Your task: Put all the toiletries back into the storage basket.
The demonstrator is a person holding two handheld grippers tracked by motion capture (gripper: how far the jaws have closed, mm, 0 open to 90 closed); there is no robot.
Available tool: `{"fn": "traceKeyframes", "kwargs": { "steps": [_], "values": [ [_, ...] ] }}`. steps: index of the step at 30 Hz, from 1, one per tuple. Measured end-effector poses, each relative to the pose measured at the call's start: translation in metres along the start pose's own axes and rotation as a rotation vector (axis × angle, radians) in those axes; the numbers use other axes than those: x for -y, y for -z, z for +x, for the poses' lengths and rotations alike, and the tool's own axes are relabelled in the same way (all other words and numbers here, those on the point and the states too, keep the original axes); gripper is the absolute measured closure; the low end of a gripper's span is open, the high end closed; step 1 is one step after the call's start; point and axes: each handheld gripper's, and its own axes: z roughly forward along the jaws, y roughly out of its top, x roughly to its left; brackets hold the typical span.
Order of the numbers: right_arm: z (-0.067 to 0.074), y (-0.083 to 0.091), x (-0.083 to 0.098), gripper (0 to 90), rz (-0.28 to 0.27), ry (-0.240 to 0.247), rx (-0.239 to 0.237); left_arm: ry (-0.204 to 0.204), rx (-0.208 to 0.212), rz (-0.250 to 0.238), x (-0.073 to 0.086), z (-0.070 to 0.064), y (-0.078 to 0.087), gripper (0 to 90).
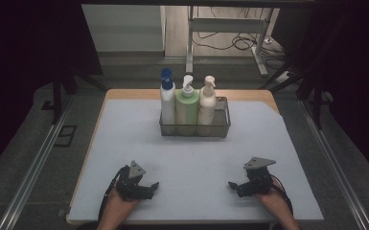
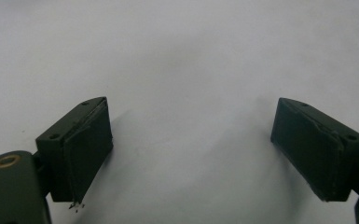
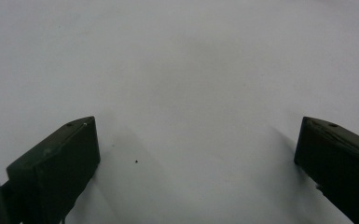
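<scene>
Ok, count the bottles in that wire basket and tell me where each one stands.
3, upright in a row in the wire basket: blue-capped bottle at left, green pump bottle in the middle, cream pump bottle at right. Nothing seems hidden behind them.

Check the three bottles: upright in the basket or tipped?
Upright: blue-capped bottle, green bottle and cream bottle stand side by side inside the wire basket.

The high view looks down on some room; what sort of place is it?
Probably a lab or recording workshop: a table ringed by dark curtains, cables loose on the floor, and three bottles in a wire basket set out for handling.
</scene>
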Motion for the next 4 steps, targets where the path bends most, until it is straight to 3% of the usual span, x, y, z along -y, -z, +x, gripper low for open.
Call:
{"fn": "traceKeyframes", "kwargs": {
  "steps": [4],
  "values": [
    [-0.0003, -0.0001, 0.0001, 0.0, 0.000, 0.001, -0.001, -0.004, 0.000, 0.005, -0.0002, 0.0002, 0.0001, 12.2]
  ]
}}
